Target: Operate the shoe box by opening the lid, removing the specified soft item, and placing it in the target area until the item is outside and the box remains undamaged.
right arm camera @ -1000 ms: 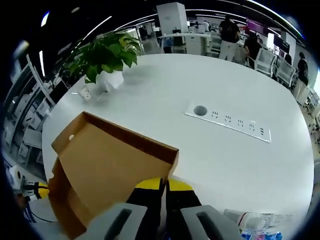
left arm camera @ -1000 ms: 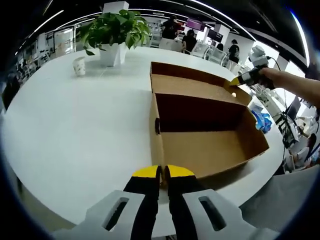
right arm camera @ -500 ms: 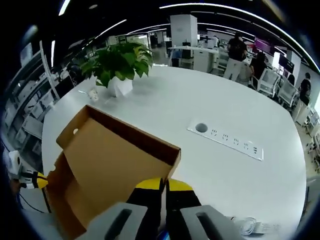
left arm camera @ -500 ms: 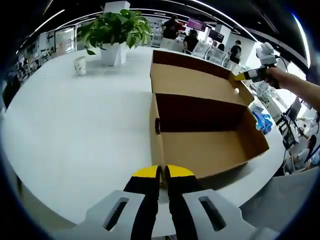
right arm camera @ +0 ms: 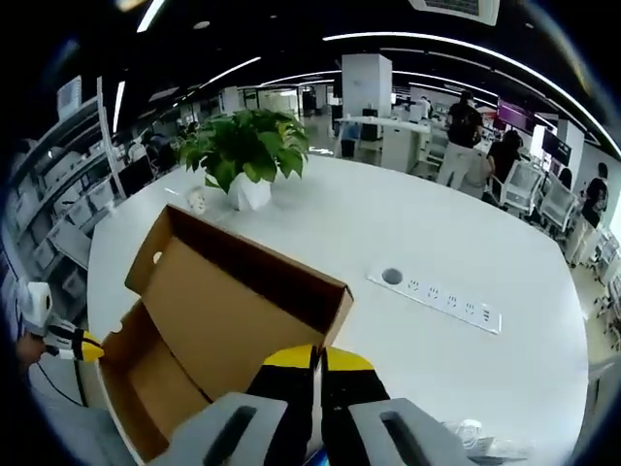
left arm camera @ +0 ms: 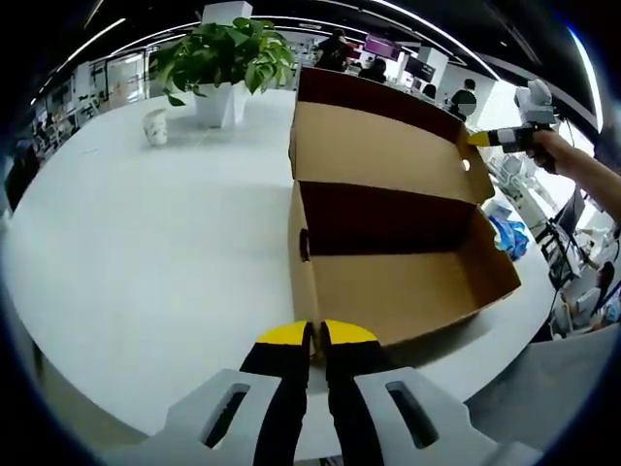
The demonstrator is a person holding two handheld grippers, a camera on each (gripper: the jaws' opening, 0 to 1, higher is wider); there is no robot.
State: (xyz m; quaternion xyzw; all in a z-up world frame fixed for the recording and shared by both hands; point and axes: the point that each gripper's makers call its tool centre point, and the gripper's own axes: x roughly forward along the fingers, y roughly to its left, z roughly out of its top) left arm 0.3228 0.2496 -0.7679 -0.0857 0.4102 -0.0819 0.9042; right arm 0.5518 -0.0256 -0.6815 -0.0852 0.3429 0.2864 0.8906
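Left gripper point(left arm camera: 315, 335): yellow-tipped fingers point(left arm camera: 283, 335) pressed together w/ only a thin slit between, pinching the near-corner wall of the shoe box point(left arm camera: 388, 291), which sits right ahead of the tips on the white table point(left arm camera: 146, 243). Box body runs fwd and to the right of the fingers, inside looks bare brown cardboard (no soft item can be made out in it). Lid point(left arm camera: 378, 146) is raised behind the body, hinged at the far wall, inner face toward the left cam. Right gripper point(left arm camera: 482, 139) comes in at upper right in left gripper view, held by a person's hand point(left arm camera: 543, 150), yellow tip at the lid's far right corner; contact looks likely but too small to be sure. In right gripper view, right gripper point(right arm camera: 317, 357) fingers point(right arm camera: 291, 357) also closed to a slit, tips at the lid point(right arm camera: 243, 301) edge corner just ahead of them, seems clamped on the lid rim. Box body point(right arm camera: 146, 379) lies left-below the fingers; left gripper point(right arm camera: 82, 348) shows at the far left edge at the box's end. Beyond the lid: potted plant point(right arm camera: 247, 155) and small cup point(right arm camera: 197, 201), well apart from the fingers; power-socket strip point(right arm camera: 446, 301) set in the table to the right-ahead. Same plant point(left arm camera: 223, 58) and cup point(left arm camera: 154, 126) sit far ahead-left of the left fingers. Blue-white packet point(left arm camera: 509, 233) just past the box's right side. People stand in the bg.
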